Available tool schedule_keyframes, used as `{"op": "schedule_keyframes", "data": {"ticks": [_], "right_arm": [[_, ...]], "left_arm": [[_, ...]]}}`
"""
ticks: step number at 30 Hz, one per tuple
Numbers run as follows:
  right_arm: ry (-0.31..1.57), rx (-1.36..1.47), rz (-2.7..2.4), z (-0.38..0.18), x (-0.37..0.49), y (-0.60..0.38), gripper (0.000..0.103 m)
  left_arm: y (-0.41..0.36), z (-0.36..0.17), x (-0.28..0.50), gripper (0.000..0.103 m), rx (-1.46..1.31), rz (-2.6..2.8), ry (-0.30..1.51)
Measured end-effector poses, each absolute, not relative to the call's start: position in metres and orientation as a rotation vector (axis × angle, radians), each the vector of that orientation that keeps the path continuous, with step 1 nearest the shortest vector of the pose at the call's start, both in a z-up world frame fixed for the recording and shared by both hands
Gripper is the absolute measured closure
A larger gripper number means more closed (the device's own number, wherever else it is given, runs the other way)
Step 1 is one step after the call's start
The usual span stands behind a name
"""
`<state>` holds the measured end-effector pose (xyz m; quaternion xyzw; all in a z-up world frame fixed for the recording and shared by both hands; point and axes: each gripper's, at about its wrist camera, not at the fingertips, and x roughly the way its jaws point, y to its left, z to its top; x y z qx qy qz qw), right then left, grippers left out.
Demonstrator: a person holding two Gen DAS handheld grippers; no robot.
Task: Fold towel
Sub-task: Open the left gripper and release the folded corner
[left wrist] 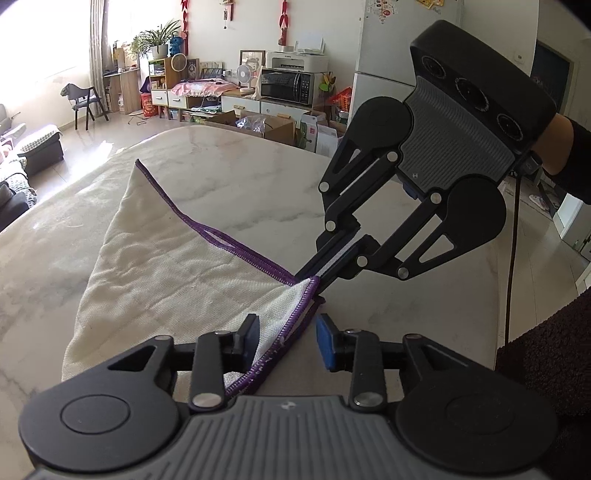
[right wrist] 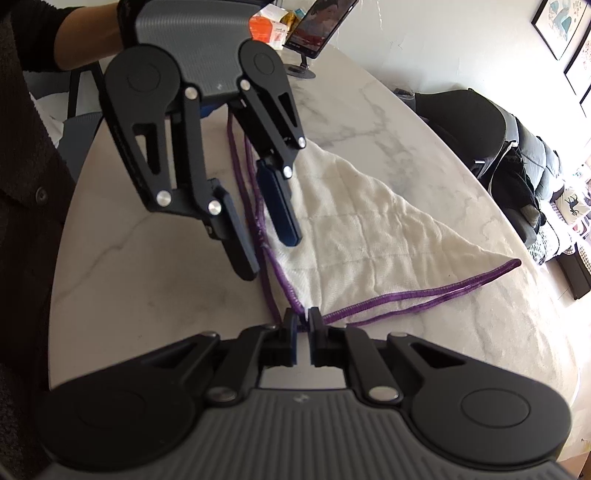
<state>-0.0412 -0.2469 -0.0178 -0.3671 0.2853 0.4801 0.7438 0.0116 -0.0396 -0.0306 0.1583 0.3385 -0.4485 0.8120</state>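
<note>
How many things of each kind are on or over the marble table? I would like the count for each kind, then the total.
Towels: 1, white with purple trim
Grippers: 2, left gripper and right gripper
Phones on a stand: 1
Total: 4

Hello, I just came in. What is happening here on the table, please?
A person is folding a white towel with a purple edge on a marble table, holding a gripper in each hand. The towel lies doubled over, its purple edges roughly lined up. The right gripper is shut on the near corner of the hem. The left gripper stands open; the hem passes between its fingers, but the pads do not press on it. So one side appears released, the other not yet.
</note>
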Motion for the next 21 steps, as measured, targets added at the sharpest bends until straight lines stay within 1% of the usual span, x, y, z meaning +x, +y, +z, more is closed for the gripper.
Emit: {"op": "schedule_keyframes", "data": {"ticks": [2,3,5,6,7,8,11,12,14,15,16,17,18,19,21], "right_arm": [[0.629,-0.814,1.057,-0.018,-0.043,-0.247,0.093],[0.639,-0.815,1.061,-0.017,-0.043,-0.247,0.091],[0.661,-0.81,1.063,-0.014,-0.044,-0.247,0.072],[0.675,-0.805,1.064,-0.013,-0.044,-0.249,0.049],[0.674,-0.795,1.064,-0.01,-0.044,-0.25,0.035],[0.67,-0.785,1.066,-0.008,-0.044,-0.25,0.033],[0.656,-0.752,1.069,-0.001,-0.045,-0.253,0.034],[0.652,-0.742,1.07,0.001,-0.045,-0.254,0.035],[0.67,-0.704,1.07,0.004,-0.041,-0.251,0.042],[0.681,-0.684,1.07,0.005,-0.039,-0.249,0.052],[0.692,-0.664,1.069,0.006,-0.036,-0.247,0.066],[0.7,-0.655,1.073,0.005,-0.036,-0.245,0.071],[0.709,-0.654,1.084,0.003,-0.036,-0.24,0.079],[0.717,-0.655,1.089,0.001,-0.036,-0.236,0.083],[0.73,-0.657,1.093,-0.002,-0.034,-0.228,0.083]], "left_arm": [[-0.038,-0.03,0.013,0.067,0.321,-0.965,0.721],[-0.037,-0.03,0.014,0.067,0.319,-0.966,0.721],[-0.035,-0.03,0.017,0.067,0.32,-0.961,0.725],[-0.034,-0.03,0.018,0.067,0.32,-0.958,0.727],[-0.032,-0.031,0.02,0.067,0.317,-0.951,0.732],[-0.03,-0.031,0.021,0.067,0.311,-0.945,0.732],[-0.022,-0.03,0.025,0.067,0.294,-0.925,0.729],[-0.02,-0.029,0.026,0.067,0.293,-0.917,0.726],[-0.018,-0.028,0.025,0.067,0.298,-0.899,0.717],[-0.015,-0.026,0.026,0.067,0.307,-0.884,0.712],[-0.013,-0.025,0.027,0.067,0.317,-0.868,0.707],[-0.01,-0.023,0.027,0.067,0.326,-0.853,0.702],[-0.007,-0.022,0.028,0.067,0.332,-0.837,0.701],[-0.003,-0.02,0.029,0.067,0.337,-0.821,0.701],[0.008,-0.018,0.031,0.067,0.339,-0.789,0.705]]}}
